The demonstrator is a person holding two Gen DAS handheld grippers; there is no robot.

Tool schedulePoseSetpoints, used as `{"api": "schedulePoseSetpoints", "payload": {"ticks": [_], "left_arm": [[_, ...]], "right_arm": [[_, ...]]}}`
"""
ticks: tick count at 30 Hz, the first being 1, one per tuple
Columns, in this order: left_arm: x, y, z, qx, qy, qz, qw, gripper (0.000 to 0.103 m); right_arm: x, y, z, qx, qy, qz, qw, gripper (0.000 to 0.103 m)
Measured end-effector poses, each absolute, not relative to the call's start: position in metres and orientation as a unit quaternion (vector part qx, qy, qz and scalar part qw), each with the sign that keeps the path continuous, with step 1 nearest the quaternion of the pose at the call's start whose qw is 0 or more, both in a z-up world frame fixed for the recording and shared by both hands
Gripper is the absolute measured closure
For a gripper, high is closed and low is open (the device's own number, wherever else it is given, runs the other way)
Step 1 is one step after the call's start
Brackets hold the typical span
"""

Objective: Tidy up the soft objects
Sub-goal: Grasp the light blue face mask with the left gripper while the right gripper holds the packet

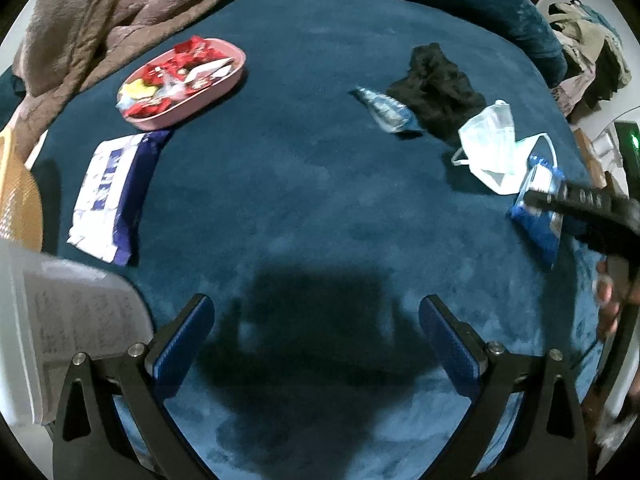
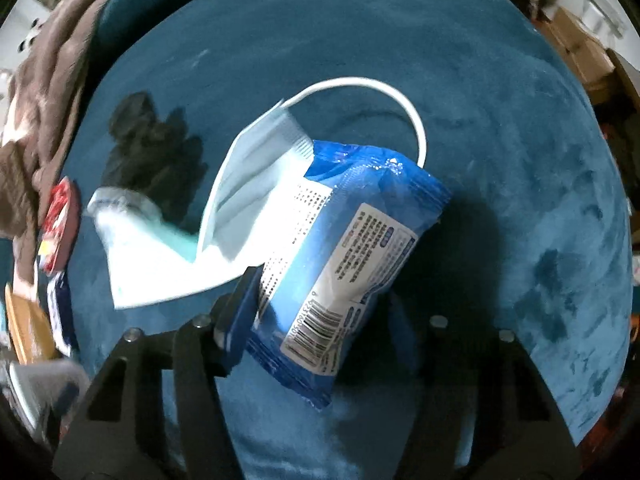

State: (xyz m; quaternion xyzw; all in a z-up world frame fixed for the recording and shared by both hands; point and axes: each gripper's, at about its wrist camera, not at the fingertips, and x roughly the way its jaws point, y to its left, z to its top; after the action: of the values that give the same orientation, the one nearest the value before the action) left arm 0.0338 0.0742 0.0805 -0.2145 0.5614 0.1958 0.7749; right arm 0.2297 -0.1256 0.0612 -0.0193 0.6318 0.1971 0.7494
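My right gripper (image 2: 316, 312) has the blue wipes pack (image 2: 340, 264) between its jaws, and I read it as pinched: the left pad presses the pack's side, though the far pad is hidden behind the pack, so call that a judgement. The pack sits on the teal cushion (image 2: 500, 200), its upper end overlapping the face mask (image 2: 248, 184).

That overlap is the worry. The mask's ear loop (image 2: 400, 100) curls right behind the pack; if I lift now, the loop or a mask edge could snag and drag along. The wrapper is slick and squashy too, so a shallow pinch may let it slide out.

My left gripper (image 1: 316, 344) hangs wide open over bare cushion, holding nothing.

Beyond the mask lies the black cloth (image 1: 436, 84), with a small clear packet (image 1: 386, 110) just beside it. Far across from the mask sits the pink tray (image 1: 216, 88), already heaped with red-wrapped sweets (image 1: 176, 68) and odd wrappers. A white-and-purple pack (image 1: 108, 196) lies just outside the tray.
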Motion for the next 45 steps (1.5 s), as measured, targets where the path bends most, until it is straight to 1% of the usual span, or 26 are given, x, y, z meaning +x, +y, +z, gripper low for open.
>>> {"api": "schedulePoseSetpoints", "payload": {"ticks": [6,10,18,24,25,26,27,28,30,31,32,34,40,45], "left_arm": [[0.068,0.067,0.087,-0.213,0.552,0.166,0.789,0.001],[0.099,0.059,0.089,-0.224,0.546,0.137,0.795,0.001],[0.171,0.036,0.077,-0.29,0.536,0.094,0.787,0.001],[0.206,0.042,0.072,-0.361,0.513,0.134,0.767,0.002],[0.21,0.043,0.069,-0.365,0.516,0.142,0.762,0.006],[0.214,0.042,0.065,-0.361,0.523,0.149,0.757,0.031],[0.216,0.04,0.061,-0.353,0.533,0.153,0.753,0.049],[0.218,0.037,0.058,-0.344,0.542,0.153,0.751,0.075],[0.22,0.026,0.054,-0.311,0.564,0.142,0.752,0.082],[0.22,0.02,0.054,-0.291,0.571,0.137,0.755,0.09],[0.218,0.016,0.055,-0.28,0.572,0.129,0.76,0.094],[0.213,0.008,0.058,-0.251,0.573,0.115,0.771,0.097],[0.175,0.009,0.082,-0.181,0.562,0.127,0.797,0.097],[0.138,0.025,0.092,-0.171,0.558,0.157,0.797,0.097]], "right_arm": [[0.202,-0.149,0.06,-0.017,0.641,0.223,0.734,0.043],[0.196,-0.17,0.056,-0.002,0.633,0.233,0.738,0.043],[0.198,-0.173,0.058,-0.003,0.621,0.235,0.747,0.042],[0.196,-0.172,0.056,-0.005,0.616,0.24,0.75,0.041],[0.197,-0.173,0.055,-0.006,0.616,0.241,0.75,0.041],[0.196,-0.173,0.054,-0.006,0.615,0.242,0.751,0.041],[0.196,-0.174,0.054,-0.006,0.614,0.242,0.751,0.041],[0.195,-0.173,0.053,-0.006,0.614,0.241,0.752,0.041],[0.191,-0.165,0.051,-0.01,0.612,0.239,0.754,0.041],[0.19,-0.158,0.049,-0.012,0.612,0.238,0.754,0.04],[0.189,-0.156,0.049,-0.014,0.611,0.238,0.755,0.04],[0.189,-0.154,0.051,-0.016,0.61,0.237,0.756,0.042],[0.185,-0.156,0.057,-0.015,0.605,0.243,0.758,0.044],[0.183,-0.157,0.067,-0.009,0.6,0.259,0.757,0.045]]}}
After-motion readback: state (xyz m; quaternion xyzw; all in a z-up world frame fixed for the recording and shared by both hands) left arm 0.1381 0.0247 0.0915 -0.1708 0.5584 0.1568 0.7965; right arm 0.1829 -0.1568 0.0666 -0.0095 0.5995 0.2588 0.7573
